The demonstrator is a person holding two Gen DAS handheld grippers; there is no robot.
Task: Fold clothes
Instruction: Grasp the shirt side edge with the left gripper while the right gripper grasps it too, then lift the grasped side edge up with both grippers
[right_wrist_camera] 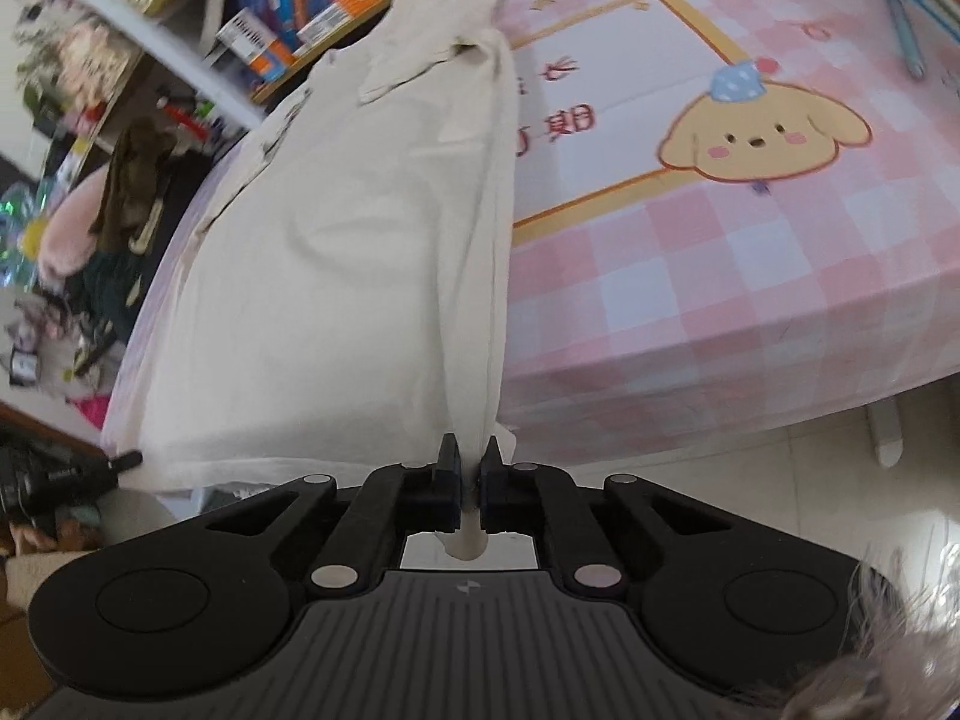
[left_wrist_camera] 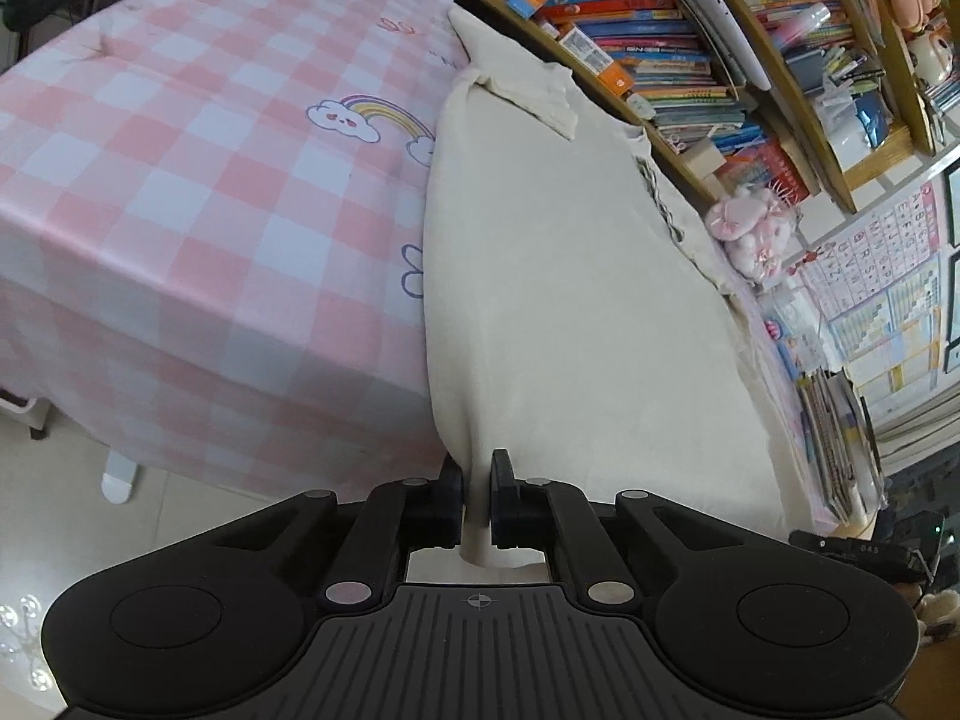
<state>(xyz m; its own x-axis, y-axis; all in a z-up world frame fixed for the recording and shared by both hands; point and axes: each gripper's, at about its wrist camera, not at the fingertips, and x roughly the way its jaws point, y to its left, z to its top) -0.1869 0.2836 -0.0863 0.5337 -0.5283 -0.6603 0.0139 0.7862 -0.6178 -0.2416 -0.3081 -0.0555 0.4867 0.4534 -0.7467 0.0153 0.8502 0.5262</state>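
Note:
A cream garment (left_wrist_camera: 570, 276) lies lengthwise on a table under a pink checked cloth (left_wrist_camera: 198, 180), along the side by the bookshelves. My left gripper (left_wrist_camera: 477, 468) is shut on a fold of the garment's near edge, and the fabric runs down between its black fingers (left_wrist_camera: 503, 483). In the right wrist view the same cream garment (right_wrist_camera: 336, 276) stretches away from me, one long edge gathered into a ridge. My right gripper (right_wrist_camera: 471, 456) is shut on that ridge's near end, with a tuft of cloth hanging below the pads. A short sleeve lies folded at the far end.
Crowded bookshelves (left_wrist_camera: 660, 48) stand right beside the garment's far side. A pink plush toy (left_wrist_camera: 750, 234) sits by the shelf. The pink checked cloth (right_wrist_camera: 720, 276) with a cartoon dog print (right_wrist_camera: 762, 138) covers the table. White table legs (right_wrist_camera: 888, 426) and a tiled floor lie below.

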